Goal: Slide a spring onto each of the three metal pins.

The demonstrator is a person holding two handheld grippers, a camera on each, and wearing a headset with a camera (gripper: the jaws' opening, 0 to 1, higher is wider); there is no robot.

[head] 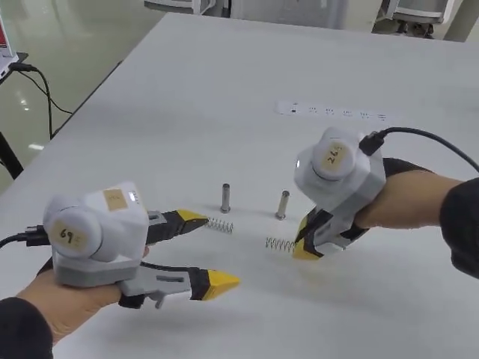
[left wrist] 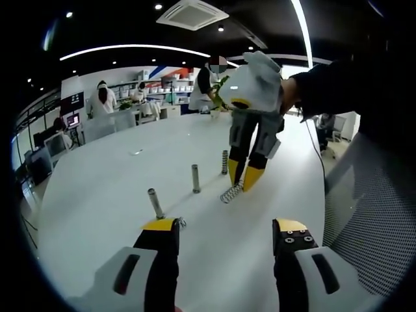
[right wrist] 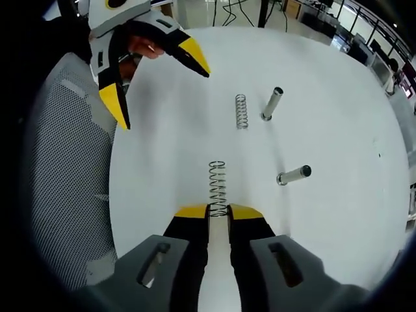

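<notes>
Springs (head: pixel 219 224) (head: pixel 278 244): 2 lying on table (head: pixel 224 97), right gripper (head: pixel 305 250) pinching 1, left gripper (head: pixel 213 249) jaws apart; 3 pins (left wrist: pixel 155 203) (left wrist: pixel 195 178) (left wrist: pixel 225 161) upright

In the middle of the tabletop (head: pixel 187 97) a left pin (head: pixel 225 197) and right pin (head: pixel 282 204) stand upright, with an open gap between them. A loose spring (head: pixel 219 224) lies before the left one. Bare surface reaches a power strip (head: pixel 337 112) near the far edge.

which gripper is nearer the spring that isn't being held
Left. The left gripper is open with one of its jaws just beside the loose spring; the right gripper sits farther off, shut on the other spring.
</notes>
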